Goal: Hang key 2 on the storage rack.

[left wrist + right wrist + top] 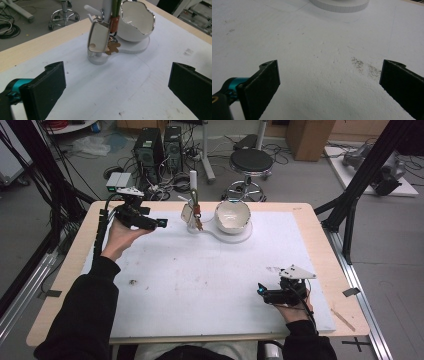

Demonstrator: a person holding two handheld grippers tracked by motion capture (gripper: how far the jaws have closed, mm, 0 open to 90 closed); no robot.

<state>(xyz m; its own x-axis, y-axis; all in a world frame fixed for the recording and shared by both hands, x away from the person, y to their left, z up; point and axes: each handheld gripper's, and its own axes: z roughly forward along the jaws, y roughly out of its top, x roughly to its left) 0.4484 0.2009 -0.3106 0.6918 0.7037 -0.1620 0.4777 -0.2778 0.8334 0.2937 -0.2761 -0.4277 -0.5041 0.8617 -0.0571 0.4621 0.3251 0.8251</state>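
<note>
The left gripper [159, 223] is held out at the far left of the table [60, 270], its jaws spread wide and nothing gripped between them. It is aimed at the small stand [98, 59] just to its right, where a white rectangular tag [98, 37] and a little gingerbread-man charm [113, 47] are hung on an upright post, with the broken-edged white bowl [136, 23] seated on the same base behind. Some gap is seen between jaws and tag; no contact is made yet. An approach is judged to be in hand: the hanging pieces are being lined up for a pick. Next, the jaws would need to be carried forward, centred on the tag, and closed without knocking the post. Near right, the right gripper [262, 292] is rested low over the white mat [319, 82], jaws likewise parted, idle.
</note>
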